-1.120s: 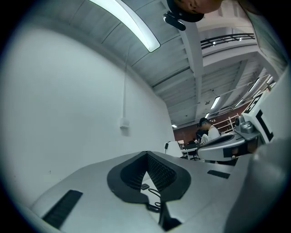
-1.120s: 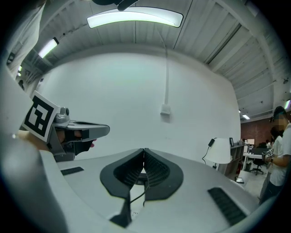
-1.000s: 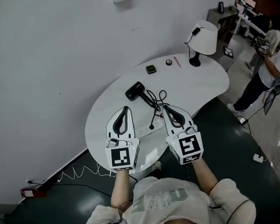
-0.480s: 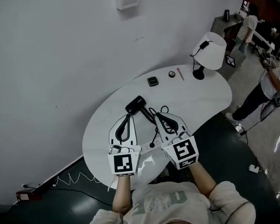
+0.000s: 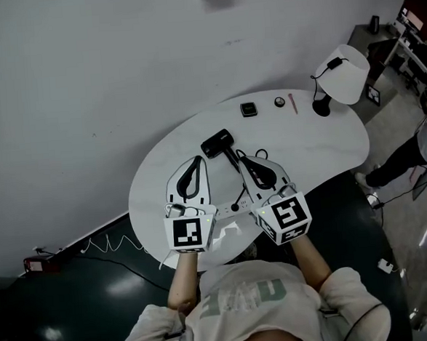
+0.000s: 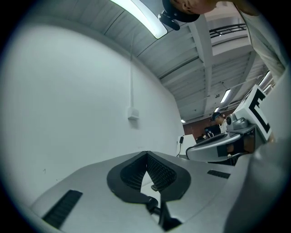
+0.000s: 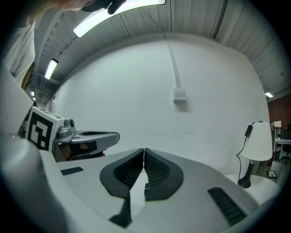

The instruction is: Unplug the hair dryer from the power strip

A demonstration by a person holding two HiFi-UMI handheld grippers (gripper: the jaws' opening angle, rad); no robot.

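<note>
Now left gripper [image 5: 197, 160] and right gripper [image 5: 243, 160] hover, fingers closed, over white table [image 5: 319, 141] near grey wall [image 5: 83, 73].

The right claw [image 5: 240, 160] partly hides the power strip [image 5: 228, 209], too small to show detail

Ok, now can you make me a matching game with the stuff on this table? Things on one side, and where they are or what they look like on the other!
Things:
1. hair dryer
2. lamp
3. power strip
4. left tool

Clues:
A. shut, with nothing in it
B. black, lying in the middle of the table
C. white, lying at the table's near edge
D. standing at the table's right end

Pairs: 1-B, 2-D, 3-C, 4-A
</note>
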